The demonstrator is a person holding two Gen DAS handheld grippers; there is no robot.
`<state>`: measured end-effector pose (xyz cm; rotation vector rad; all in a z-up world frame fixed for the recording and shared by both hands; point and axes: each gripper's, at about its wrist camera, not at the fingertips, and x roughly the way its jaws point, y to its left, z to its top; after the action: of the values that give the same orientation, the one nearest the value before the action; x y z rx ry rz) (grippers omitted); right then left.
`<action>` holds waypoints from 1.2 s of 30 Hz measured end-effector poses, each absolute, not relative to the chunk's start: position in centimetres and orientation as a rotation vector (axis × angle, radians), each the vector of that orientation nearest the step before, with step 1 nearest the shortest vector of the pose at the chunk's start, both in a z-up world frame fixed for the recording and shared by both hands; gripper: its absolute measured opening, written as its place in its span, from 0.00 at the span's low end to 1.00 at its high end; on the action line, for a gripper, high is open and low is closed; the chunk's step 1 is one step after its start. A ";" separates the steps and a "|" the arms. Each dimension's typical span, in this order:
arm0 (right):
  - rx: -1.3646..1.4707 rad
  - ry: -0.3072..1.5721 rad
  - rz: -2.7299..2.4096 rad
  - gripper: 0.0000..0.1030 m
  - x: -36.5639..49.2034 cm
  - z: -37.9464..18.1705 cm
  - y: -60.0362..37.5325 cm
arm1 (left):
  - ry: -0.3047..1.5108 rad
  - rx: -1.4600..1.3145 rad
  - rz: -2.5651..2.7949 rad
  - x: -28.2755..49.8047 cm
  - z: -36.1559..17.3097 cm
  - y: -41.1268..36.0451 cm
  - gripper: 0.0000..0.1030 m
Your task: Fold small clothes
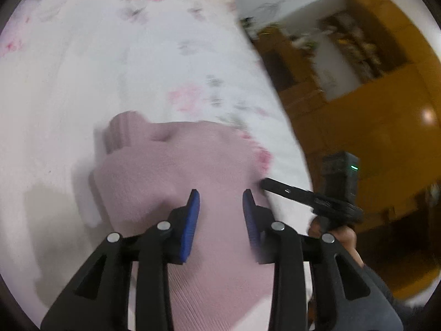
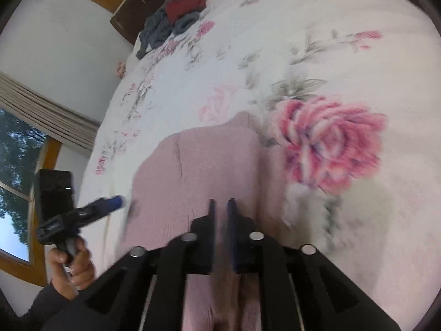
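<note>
We see the pink cloth lying on the flowery bed. The left gripper is over the cloth with jaws wide apart and holding nothing. The right gripper has its jaws nearly closed, pinching the cloth's near edge.

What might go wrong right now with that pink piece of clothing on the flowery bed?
1. The left gripper is open above the pink garment, so it may close on too few layers or on the bedspread beneath.
2. The right gripper looks nearly shut near the garment's edge; a pull could drag it askew.
3. Both views are blurred by motion, so quick moves may rumple the fabric.
</note>
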<state>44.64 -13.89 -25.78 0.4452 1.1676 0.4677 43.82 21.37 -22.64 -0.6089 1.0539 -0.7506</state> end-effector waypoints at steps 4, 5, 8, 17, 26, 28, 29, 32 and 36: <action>0.423 1.223 0.492 0.42 42.3 -27.0 -13.0 | 1.132 -0.569 -0.710 42.5 -25.4 20.8 0.29; 0.403 1.235 0.495 0.26 42.3 -27.6 -12.5 | 1.148 -0.596 -0.700 42.7 -26.3 20.9 0.27; 0.413 1.266 0.456 0.30 42.9 -29.6 -12.7 | 1.167 -0.575 -0.641 43.2 -27.4 20.5 0.02; 0.463 1.128 0.569 0.25 37.3 -23.5 -13.0 | 1.169 -0.529 -0.728 38.7 -24.6 20.2 0.22; 0.410 1.238 0.506 0.04 35.2 -27.3 -12.3 | 1.199 -0.607 -0.701 37.0 -25.3 20.7 0.24; 0.424 1.211 0.579 0.05 33.2 -25.7 -11.7 | 1.197 -0.572 -0.746 34.9 -24.7 20.1 0.27; 0.405 1.215 0.587 0.06 32.6 -25.6 -11.3 | 1.217 -0.549 -0.742 34.0 -25.4 19.7 0.27; 0.336 1.303 0.522 0.00 32.0 -28.9 -10.4 | 1.312 -0.462 -0.649 32.6 -29.3 18.7 0.29; 0.395 1.326 0.525 0.07 32.5 -29.2 -10.8 | 1.281 -0.577 -0.668 31.6 -28.3 20.0 0.51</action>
<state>32.52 -10.84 -29.23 0.3955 1.3260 0.5251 31.64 20.03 -28.34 -0.5766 1.2814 -0.6683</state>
